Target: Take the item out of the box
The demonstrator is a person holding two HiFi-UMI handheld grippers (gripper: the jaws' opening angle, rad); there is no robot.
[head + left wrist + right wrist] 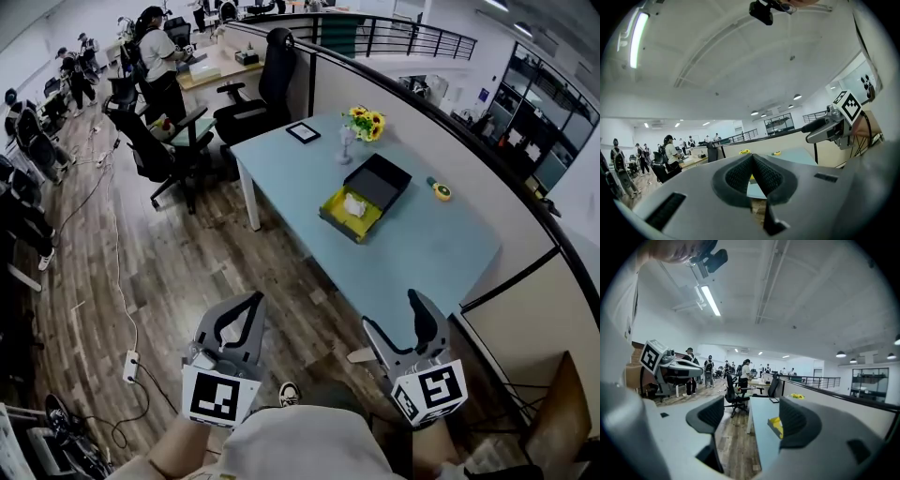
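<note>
The left gripper (246,309) is held closed on nothing and the right gripper (397,321) spread open, both well apart from the box (337,202) on the table (422,246); the item (354,205) is seen inside.

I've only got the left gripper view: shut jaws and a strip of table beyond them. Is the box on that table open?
Observer: Yes. The head view shows the box lying open, its black lid beside the yellow half, with a white item inside.
Operator: And my other jaws?
Observer: The right gripper has its jaws apart with nothing between them.
Operator: Am I near the box?
Observer: No. The left gripper and the right one hang over the wooden floor, short of the table.
</note>
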